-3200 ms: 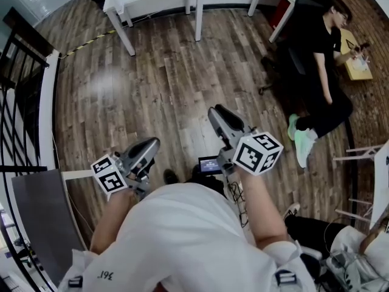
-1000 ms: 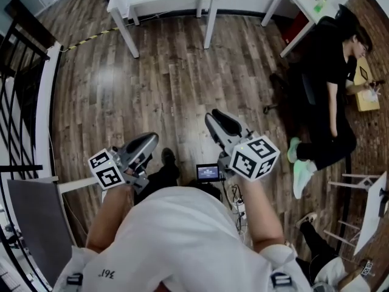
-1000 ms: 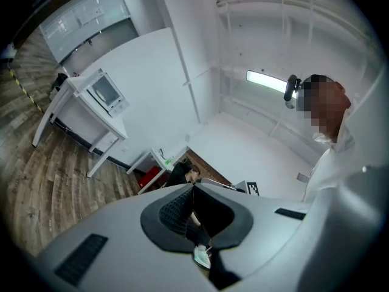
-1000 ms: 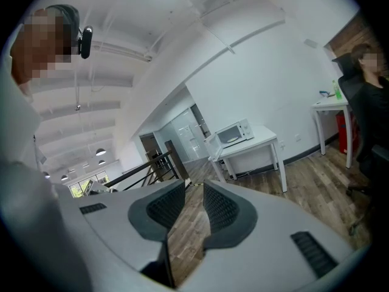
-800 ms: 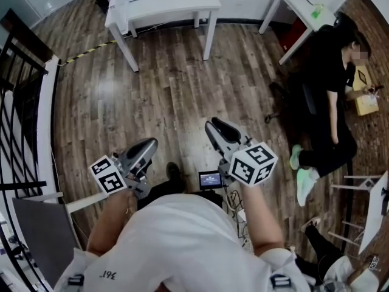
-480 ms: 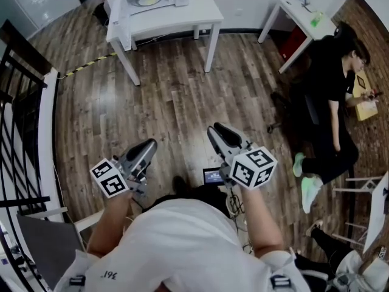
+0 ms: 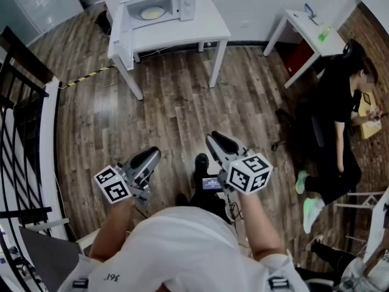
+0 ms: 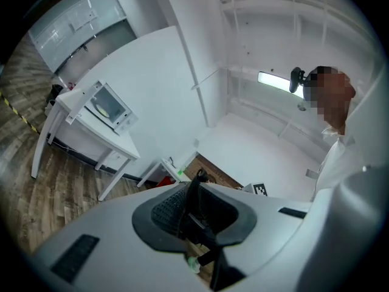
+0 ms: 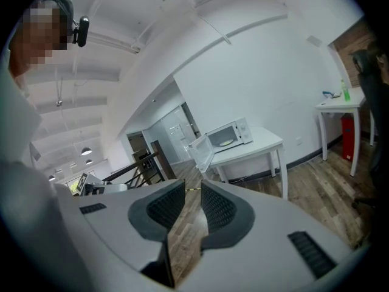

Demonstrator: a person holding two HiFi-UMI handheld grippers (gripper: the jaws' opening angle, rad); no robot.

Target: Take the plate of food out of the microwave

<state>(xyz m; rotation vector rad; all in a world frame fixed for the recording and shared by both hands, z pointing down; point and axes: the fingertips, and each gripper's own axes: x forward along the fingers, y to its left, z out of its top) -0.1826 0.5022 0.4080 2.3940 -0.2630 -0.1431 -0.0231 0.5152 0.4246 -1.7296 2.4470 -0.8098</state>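
A white microwave [image 7: 159, 5] stands on a white table [image 7: 182, 34] far ahead, its door [image 7: 119, 24] swung open to the left. The plate of food [image 7: 152, 12] lies inside it. Both grippers are held close to the body, well short of the table. My left gripper [image 7: 152, 154] has its jaws opening, a narrow gap showing and nothing between them [image 8: 194, 186]. My right gripper [image 7: 214, 140] is open and empty [image 9: 193, 190]. In the right gripper view the microwave [image 9: 226, 135] with the plate [image 9: 223, 143] sits straight ahead; in the left gripper view the microwave [image 8: 107, 104] is off to the left.
A wooden floor [image 7: 176, 108] lies between me and the table. A black railing [image 7: 21, 102] runs along the left. A seated person [image 7: 337, 120] and a second white table [image 7: 307, 32] are at the right. Yellow-black tape [image 7: 85, 76] marks the floor.
The table and microwave have come into view at the top and drawn closer. Both grippers stay held in front of the body.
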